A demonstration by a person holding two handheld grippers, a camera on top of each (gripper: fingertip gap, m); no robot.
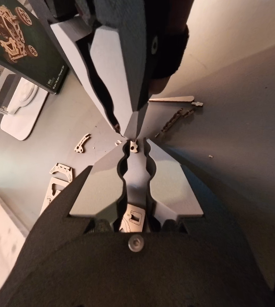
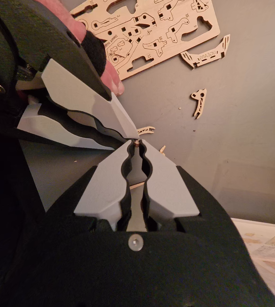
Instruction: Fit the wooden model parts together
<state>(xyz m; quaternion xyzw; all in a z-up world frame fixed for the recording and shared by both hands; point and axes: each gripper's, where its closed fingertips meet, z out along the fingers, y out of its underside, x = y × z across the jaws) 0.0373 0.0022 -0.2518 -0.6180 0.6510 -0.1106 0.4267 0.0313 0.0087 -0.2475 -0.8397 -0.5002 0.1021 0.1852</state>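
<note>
The right tool (image 2: 136,143) clenches a tiny wooden part (image 2: 136,143); the left tool (image 1: 135,143) stands released. Light, brittle: grip flat faces.

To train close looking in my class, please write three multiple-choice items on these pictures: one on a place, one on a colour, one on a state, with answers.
1. Where does the curved wooden part lie?
A. On the table, beside the wooden parts sheet
B. On top of a box
C. Between a gripper's fingers

2. What colour is the table?
A. White
B. Grey
C. Green

3. What state is the wooden parts sheet in?
A. Whole, with nothing removed
B. Several parts punched out
C. Snapped in two

Answers: 1 A, it lies flat just off the sheet's corner; 2 B, the bare surface is plain grey; 3 B, empty cut-outs show grey table through the sheet.
</note>
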